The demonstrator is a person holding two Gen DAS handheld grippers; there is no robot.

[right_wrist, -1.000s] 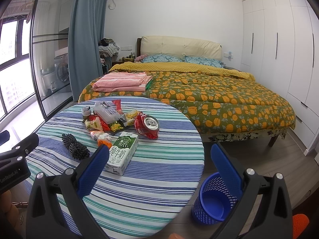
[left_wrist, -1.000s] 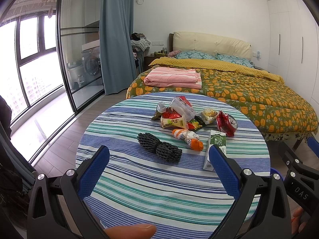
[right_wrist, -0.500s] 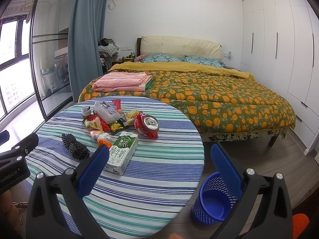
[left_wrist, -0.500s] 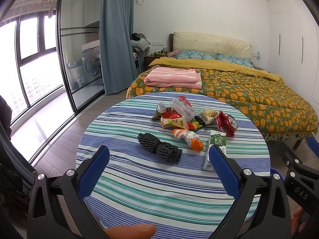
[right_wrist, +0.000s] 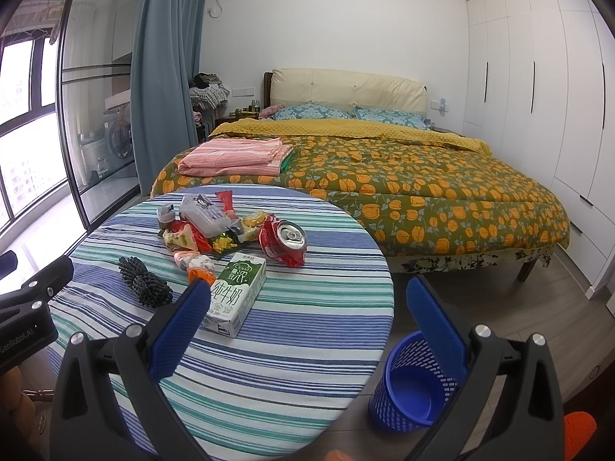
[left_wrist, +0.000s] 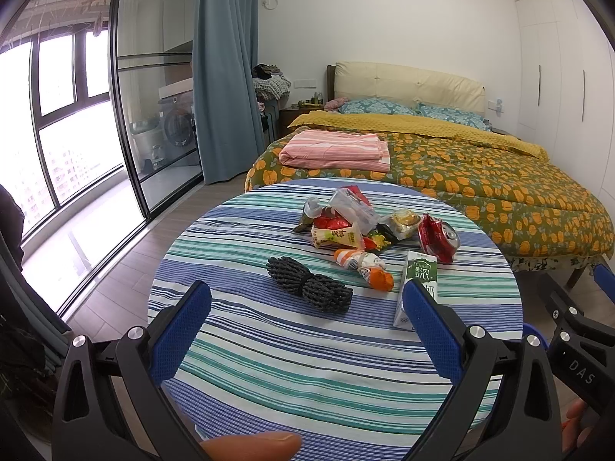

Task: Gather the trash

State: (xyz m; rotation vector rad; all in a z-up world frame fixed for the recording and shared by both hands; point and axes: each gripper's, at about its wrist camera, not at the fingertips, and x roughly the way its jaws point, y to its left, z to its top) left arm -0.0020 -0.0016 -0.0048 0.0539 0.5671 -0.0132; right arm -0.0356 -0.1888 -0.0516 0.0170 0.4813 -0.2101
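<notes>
Right wrist view: trash sits in a cluster on the far half of the round striped worktop (right_wrist: 307,330). Green-and-white milk carton (right_wrist: 236,294) lies flat nearest the camera, just behind the tip of one blue finger. Crushed red soda can (right_wrist: 284,244) lies on its side just beyond the carton, opening toward the camera. Snack wrapper pile (right_wrist: 200,226) farther back and left, a clear plastic box (right_wrist: 207,213) on top of it. Orange-capped small wrapper (right_wrist: 194,263) between pile and carton. Black bundled cord (right_wrist: 144,286) lies left of the carton, apart from the pile. Blue mesh wastebasket (right_wrist: 411,384) stands on the floor right of the worktop, nothing seen inside, partly behind the other finger. Right gripper (right_wrist: 303,307) fingers spread wide, holding nothing, hovering over the near worktop edge.

Left wrist view: left gripper (left_wrist: 307,307) also wide apart, nothing held, above the near worktop; cord (left_wrist: 309,286) sits between its fingers in frame, carton (left_wrist: 417,288) partly behind the right-hand finger. Fingertip of the person's hand (left_wrist: 253,445) shows at the bottom edge. Bed (right_wrist: 423,192) with orange-flower quilt behind the worktop, folded pink blanket (right_wrist: 234,157) on its corner.
</notes>
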